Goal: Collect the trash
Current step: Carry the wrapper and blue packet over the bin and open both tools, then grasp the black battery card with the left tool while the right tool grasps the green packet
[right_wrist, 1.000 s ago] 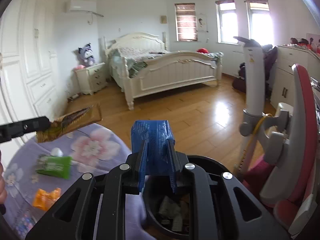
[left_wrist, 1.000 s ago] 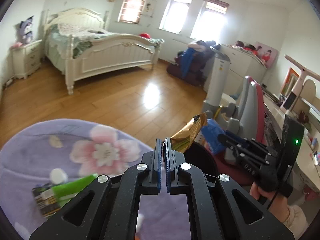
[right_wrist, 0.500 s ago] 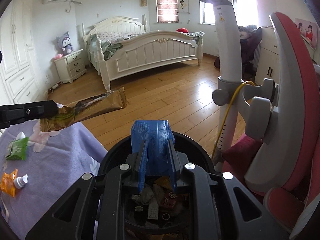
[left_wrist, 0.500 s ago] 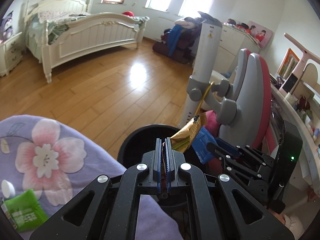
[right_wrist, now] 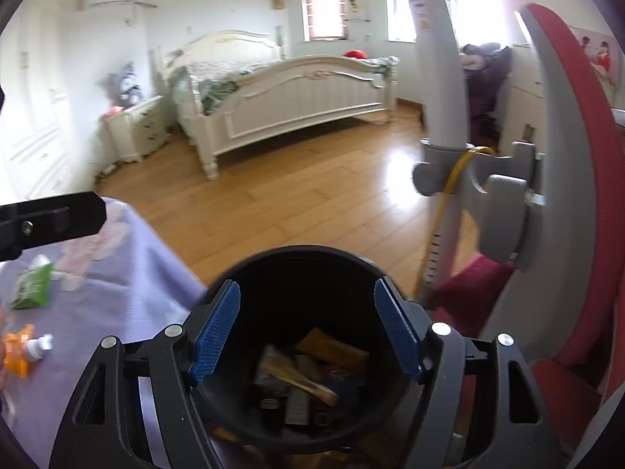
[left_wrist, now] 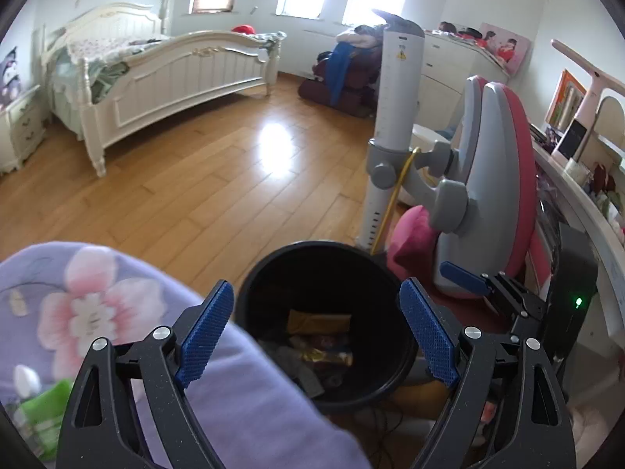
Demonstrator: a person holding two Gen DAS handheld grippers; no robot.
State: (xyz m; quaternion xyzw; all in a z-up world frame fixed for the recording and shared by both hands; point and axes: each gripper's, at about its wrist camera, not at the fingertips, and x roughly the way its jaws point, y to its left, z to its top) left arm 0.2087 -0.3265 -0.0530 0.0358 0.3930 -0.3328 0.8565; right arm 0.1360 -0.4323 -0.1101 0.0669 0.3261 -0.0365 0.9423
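Two grippers hang over one black bin point(left_wrist: 250, 293), both with their blue-padded jaws spread wide and nothing between them. The bin is round and dark-walled, and stands on the wooden floor point(left_wrist: 187, 195) just beside the edge of a purple flowered cloth point(left_wrist: 97, 301). Inside it lies a heap of trash: a gold wrapper point(left_wrist: 318, 321) sits on top toward the far wall, with shiny crumpled packets and grey scraps under it. From the right wrist view the same bin point(right_wrist: 250, 273) shows the gold wrapper point(right_wrist: 332, 348) flat against the far side, a tan strip point(right_wrist: 297, 381) lying slantwise across the pile, and a blue wrapper point(right_wrist: 343, 391) low at the right, partly blurred.

The left gripper point(left_wrist: 316, 336) is released, its fingers well apart and framing the bin's mouth; neither pad touches the rim or the trash. The right gripper point(right_wrist: 306, 328) is likewise let go, open above the bin and holding nothing. Its tip also shows at the right of the left wrist view, one blue pad pointing toward the bin.

More trash is on the cloth: a green packet point(right_wrist: 33, 287) lies near the flower print, and an orange pouch point(right_wrist: 17, 348) with a small white cap rests near the left edge. A pink and grey chair point(left_wrist: 492, 179) stands close behind the bin.
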